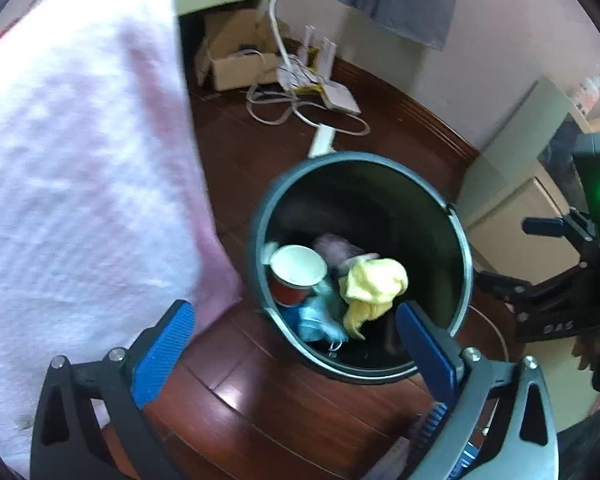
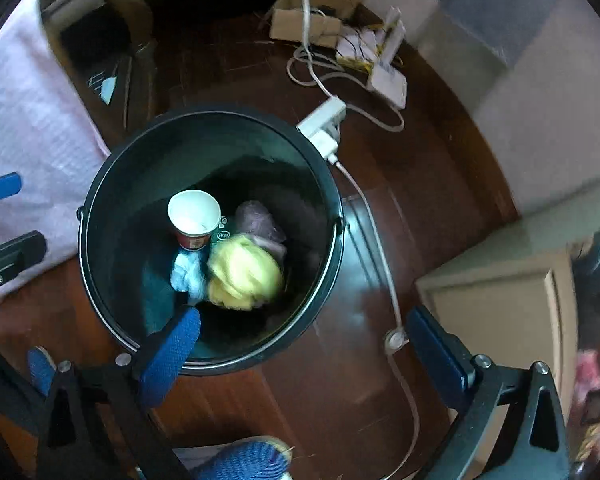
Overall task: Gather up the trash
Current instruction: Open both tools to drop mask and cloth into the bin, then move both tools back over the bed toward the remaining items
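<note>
A dark round trash bin (image 1: 458, 240) (image 2: 108, 184) stands on the wooden floor. Inside lie a red paper cup (image 1: 296, 270) (image 2: 194, 216), a crumpled yellow wad (image 1: 374, 280) (image 2: 244, 272), a light blue wad (image 1: 316, 320) (image 2: 186, 274) and a purplish wad (image 1: 336, 248) (image 2: 258, 220). My left gripper (image 1: 296, 332) is open and empty over the bin's near rim. My right gripper (image 2: 304, 340) is open and empty above the bin's right side. The yellow wad is blurred in the right wrist view. The right gripper's body shows at the left view's right edge (image 1: 572, 272).
A pink blanket (image 1: 80, 168) (image 2: 24, 132) hangs over a bed at the left. White cables, a power strip (image 2: 324, 124) (image 1: 322, 142) and a cardboard box (image 1: 236, 60) lie behind the bin. A pale cabinet (image 2: 500, 304) (image 1: 512, 208) stands at the right.
</note>
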Demonstrator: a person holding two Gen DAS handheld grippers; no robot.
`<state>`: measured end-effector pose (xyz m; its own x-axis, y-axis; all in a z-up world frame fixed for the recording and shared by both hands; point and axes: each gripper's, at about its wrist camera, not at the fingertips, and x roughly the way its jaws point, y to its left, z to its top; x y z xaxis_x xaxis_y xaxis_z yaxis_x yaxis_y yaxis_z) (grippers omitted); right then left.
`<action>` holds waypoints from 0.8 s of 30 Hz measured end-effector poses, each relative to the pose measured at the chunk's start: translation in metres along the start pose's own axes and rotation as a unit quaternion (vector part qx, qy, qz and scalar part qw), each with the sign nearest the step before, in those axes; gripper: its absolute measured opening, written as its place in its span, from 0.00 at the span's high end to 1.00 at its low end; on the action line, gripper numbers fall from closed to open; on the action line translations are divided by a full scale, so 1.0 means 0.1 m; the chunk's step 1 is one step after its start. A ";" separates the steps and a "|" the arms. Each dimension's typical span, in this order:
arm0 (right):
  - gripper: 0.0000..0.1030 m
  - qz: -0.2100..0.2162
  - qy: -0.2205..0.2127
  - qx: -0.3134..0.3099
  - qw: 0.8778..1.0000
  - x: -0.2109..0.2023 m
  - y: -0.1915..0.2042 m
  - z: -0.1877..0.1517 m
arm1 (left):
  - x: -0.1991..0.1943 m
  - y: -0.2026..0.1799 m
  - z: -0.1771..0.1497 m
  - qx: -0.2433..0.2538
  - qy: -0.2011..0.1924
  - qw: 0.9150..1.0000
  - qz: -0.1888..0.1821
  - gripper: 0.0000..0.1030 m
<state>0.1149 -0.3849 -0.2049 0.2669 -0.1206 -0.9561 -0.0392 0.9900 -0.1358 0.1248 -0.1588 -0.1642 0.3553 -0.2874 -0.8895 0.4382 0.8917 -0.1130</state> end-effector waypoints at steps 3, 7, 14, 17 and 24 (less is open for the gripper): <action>0.00 0.000 -0.009 -0.002 1.000 -0.05 0.02 0.03 | -0.04 0.04 0.00 -0.001 -0.011 1.000 0.015 0.01; 0.00 0.003 -0.022 -0.008 1.000 -0.17 0.11 0.06 | -0.12 0.09 0.00 0.005 -0.020 1.000 0.022 0.01; 0.00 0.006 -0.038 -0.015 0.999 -0.32 0.21 0.10 | -0.28 0.15 0.01 0.010 -0.035 0.999 0.035 0.01; 0.00 0.006 -0.045 -0.017 0.999 -0.39 0.25 0.12 | -0.35 0.17 0.01 0.009 -0.040 0.998 0.038 0.01; 0.00 0.011 -0.064 -0.024 0.998 -0.57 0.33 0.16 | -0.56 0.23 0.01 0.008 -0.055 0.997 0.052 0.01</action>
<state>0.1137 -0.3437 -0.1505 0.3870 -0.0861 -0.9181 -0.0917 0.9871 -0.1312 0.1160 -0.1222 -0.1163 0.4865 -0.2311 -0.8425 0.4066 0.9134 -0.0158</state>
